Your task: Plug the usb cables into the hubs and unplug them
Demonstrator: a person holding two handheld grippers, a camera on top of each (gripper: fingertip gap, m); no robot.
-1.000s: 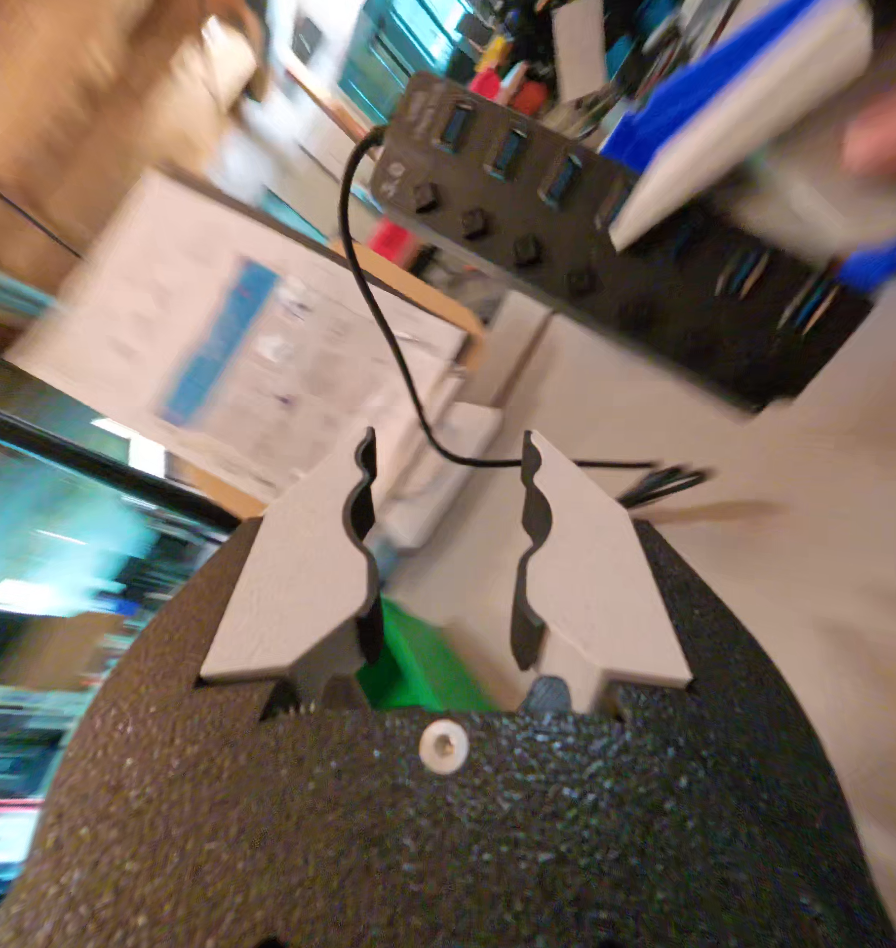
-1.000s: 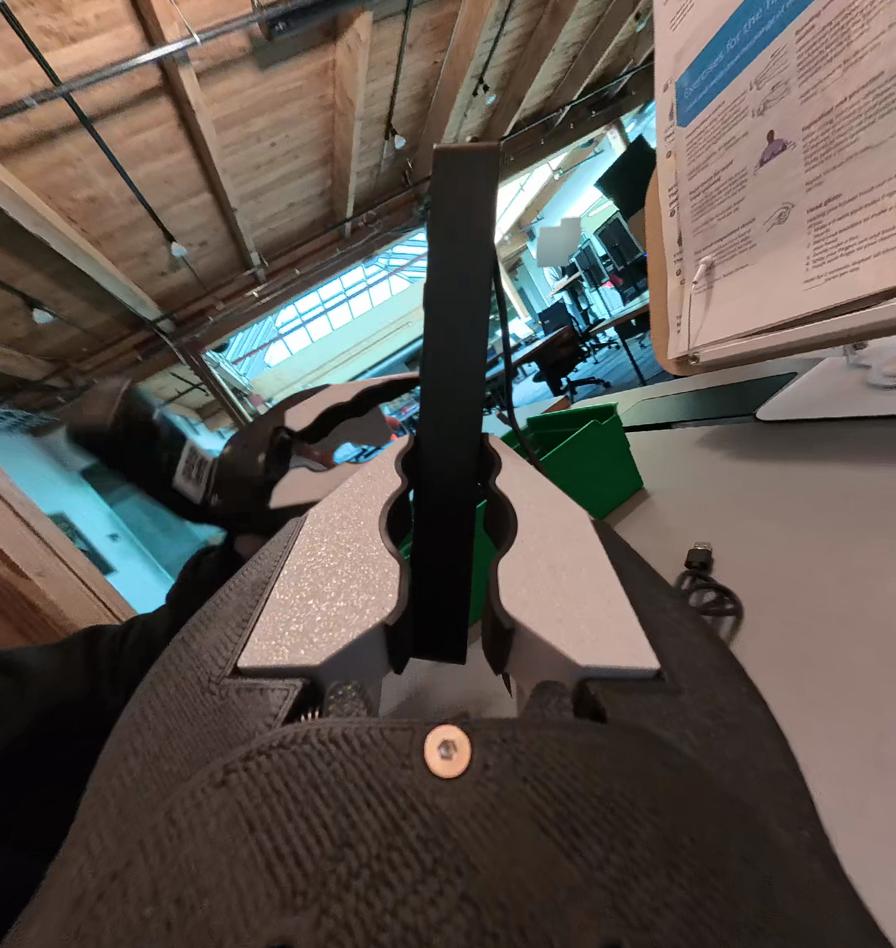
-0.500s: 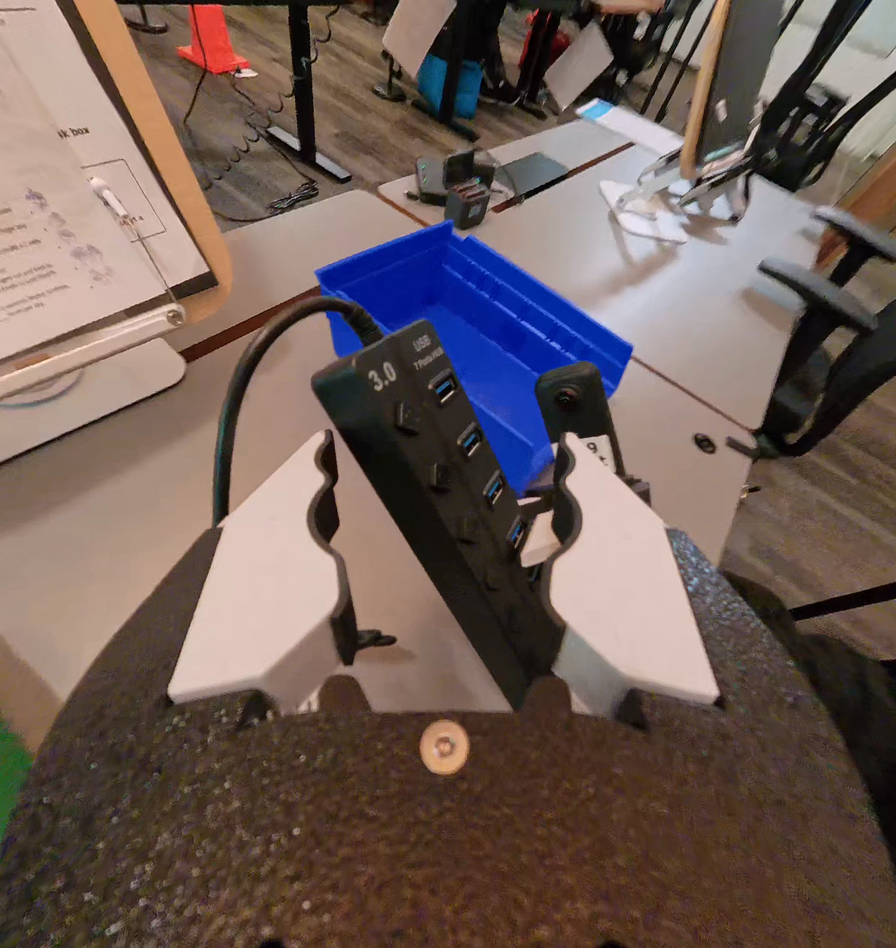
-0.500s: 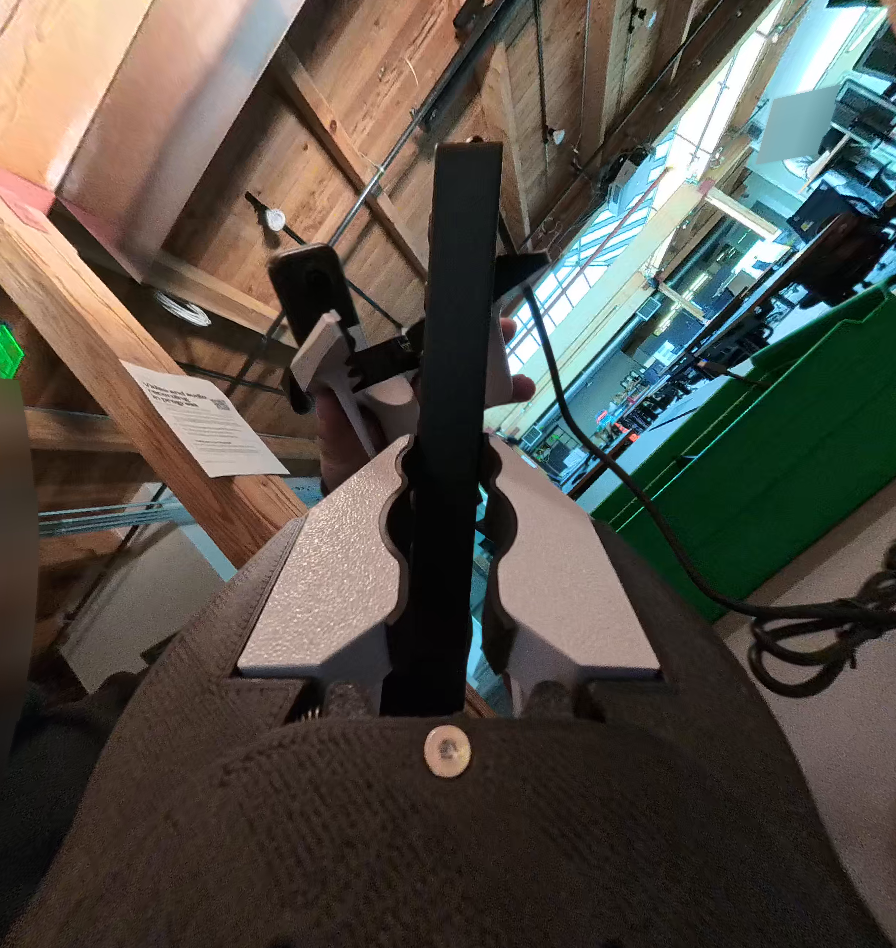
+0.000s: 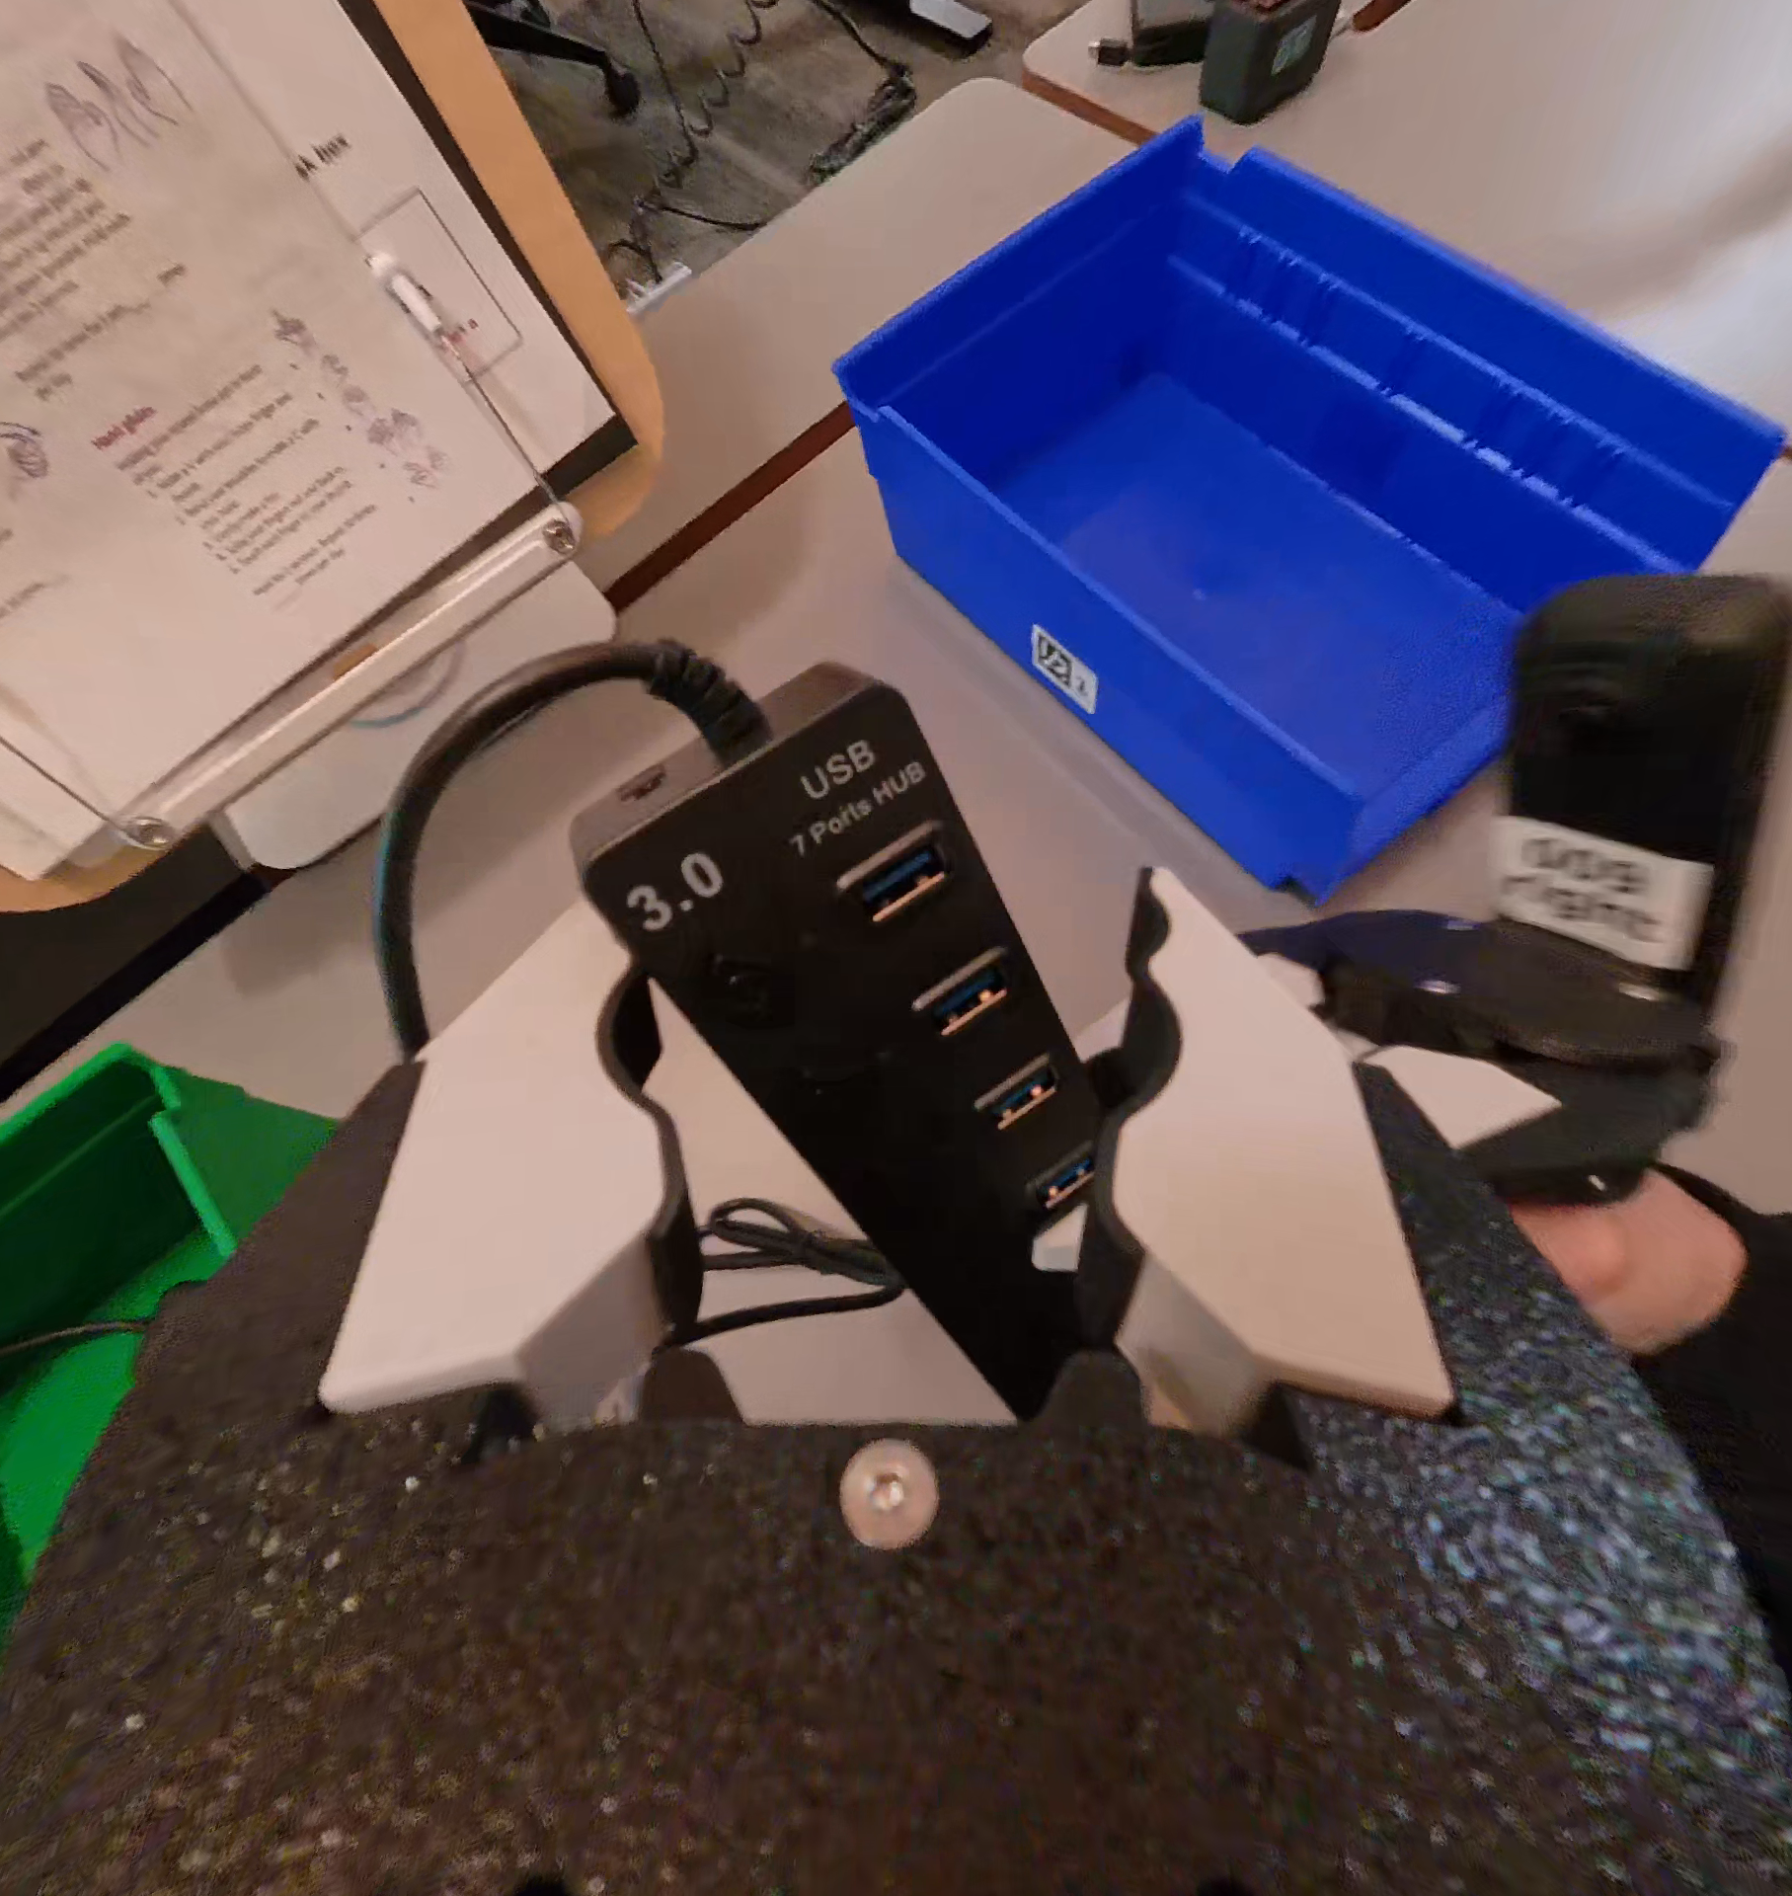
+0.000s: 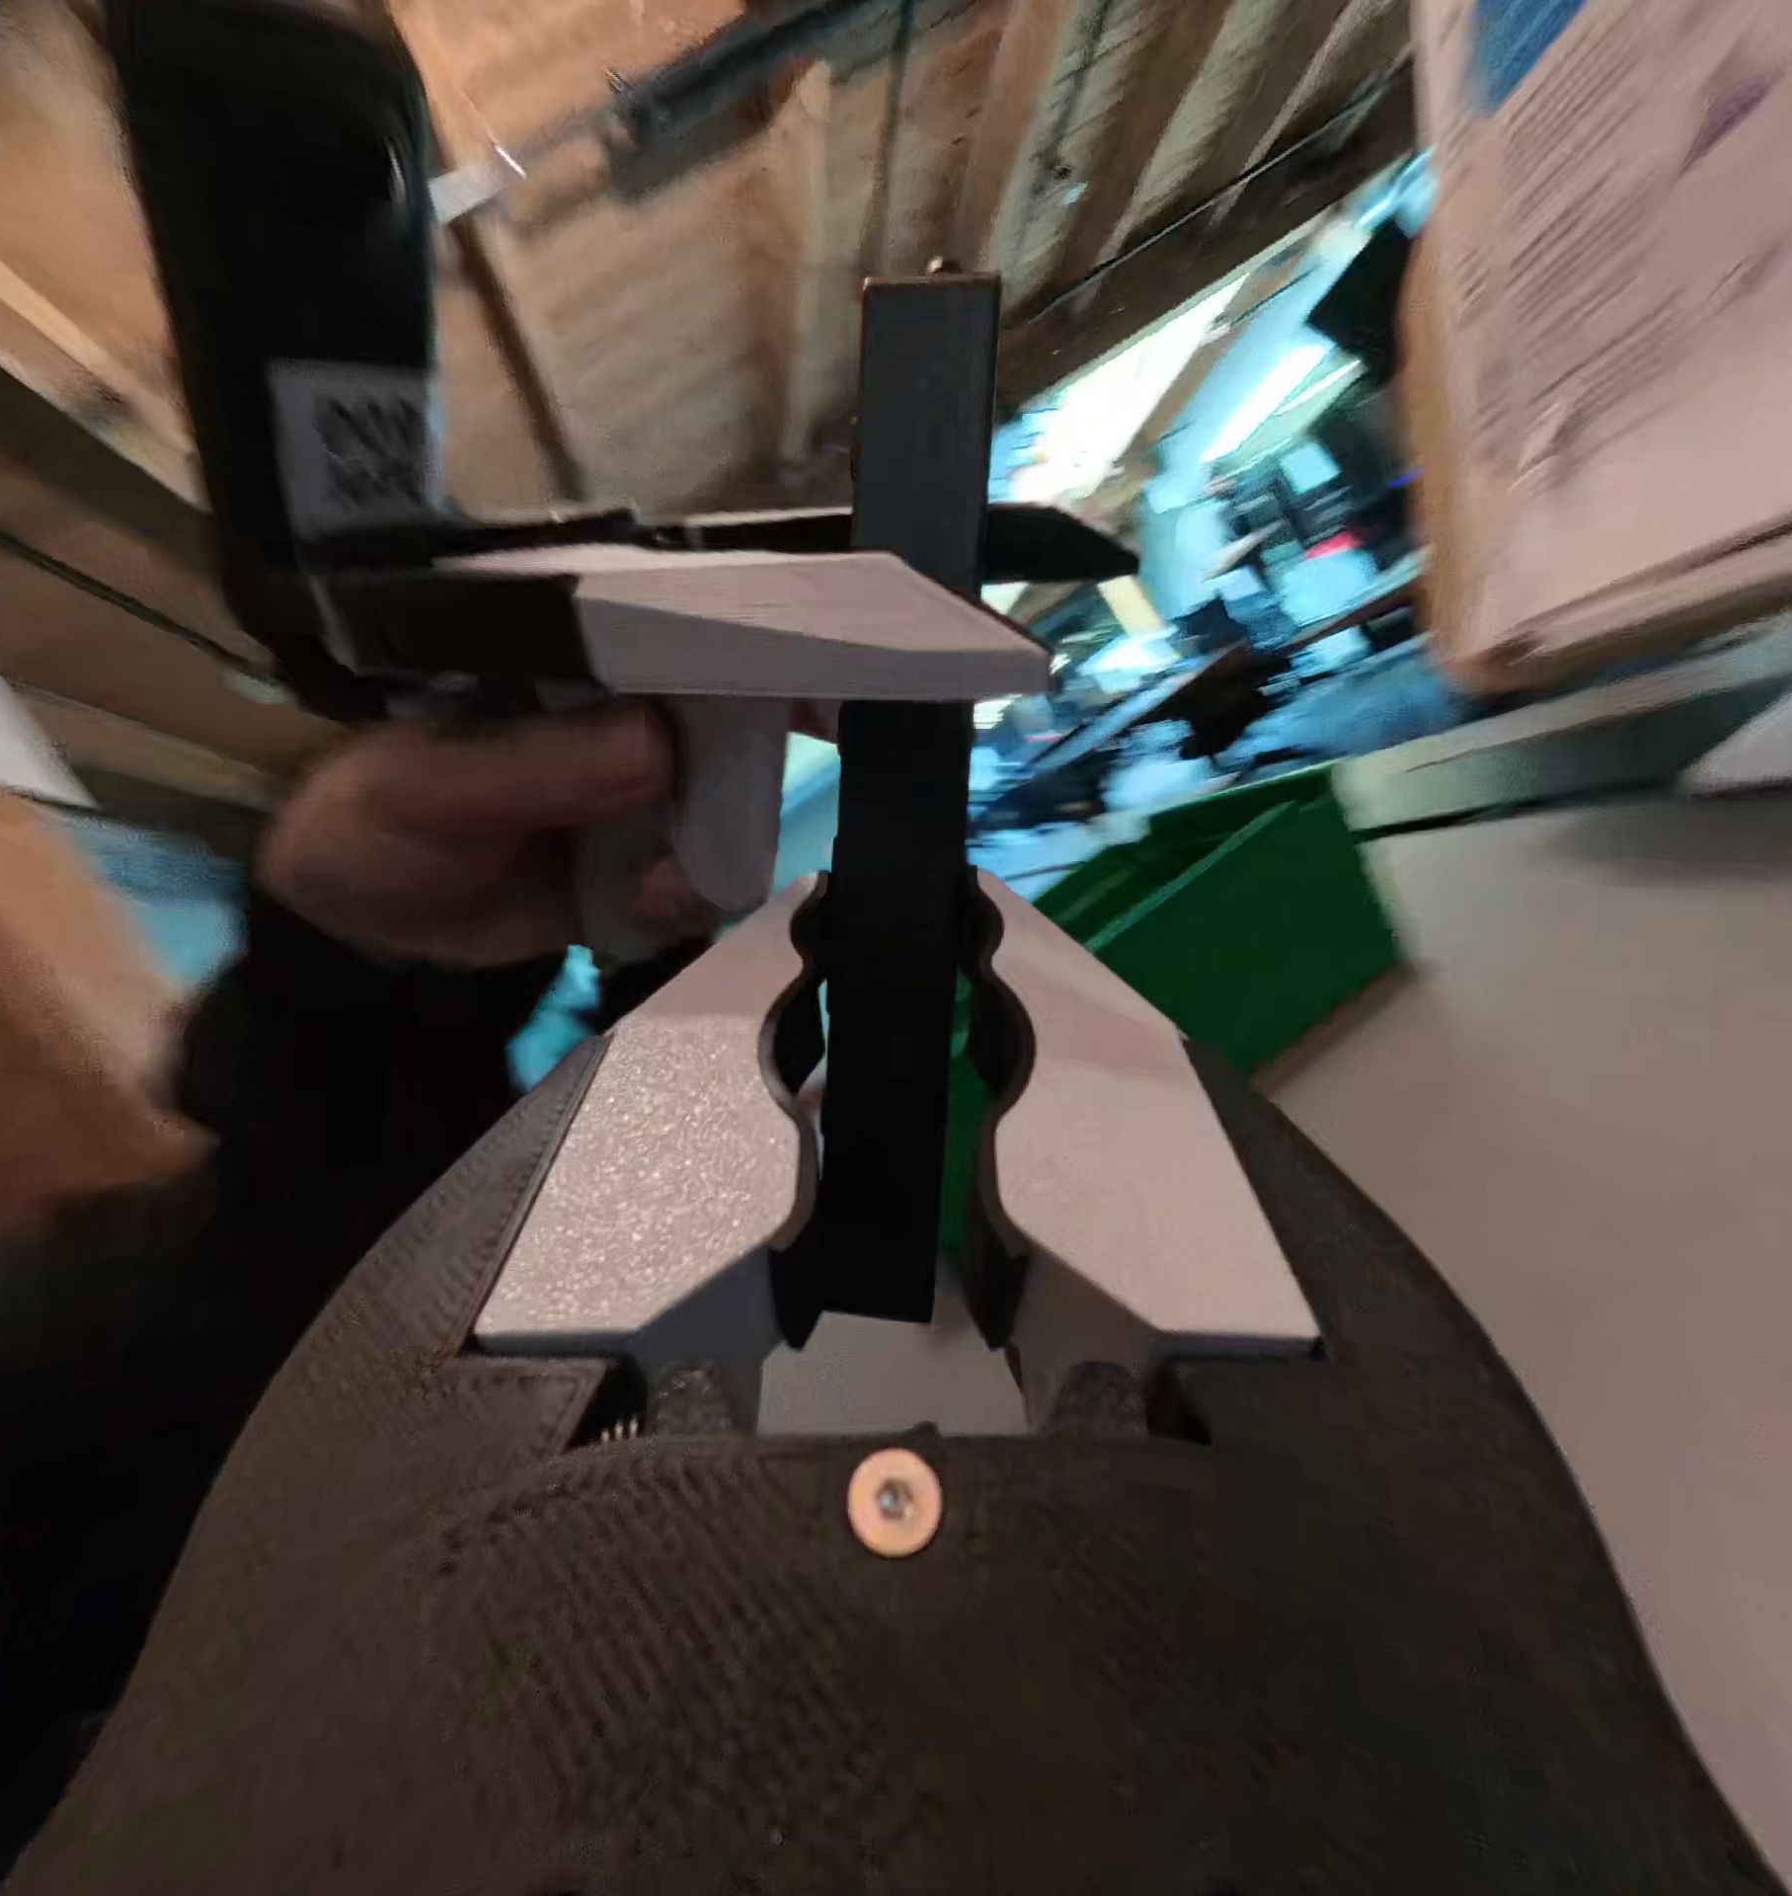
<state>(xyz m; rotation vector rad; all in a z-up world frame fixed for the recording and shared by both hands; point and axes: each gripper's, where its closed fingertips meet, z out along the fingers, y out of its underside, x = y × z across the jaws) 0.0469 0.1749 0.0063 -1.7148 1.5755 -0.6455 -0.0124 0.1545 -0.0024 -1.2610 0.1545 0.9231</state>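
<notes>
A black USB hub with blue ports and a thick black cord is held upright above the table. My right gripper is shut on the hub's lower end. My left gripper is open, its jaws wide apart on either side of the hub, which runs slantwise between them. One of its grey fingers crosses the hub in the right wrist view. The right gripper's black body shows at the right of the left wrist view. A thin black cable lies on the table under the hub.
An empty blue bin stands on the grey table behind the hub. A green bin is at the left and also shows in the right wrist view. A document stand with printed sheets is at the back left.
My left gripper swung round onto the hub, opened wider and moved closer, so the hub now sits between its jaws. My right gripper kept hold of the hub and tilted.
</notes>
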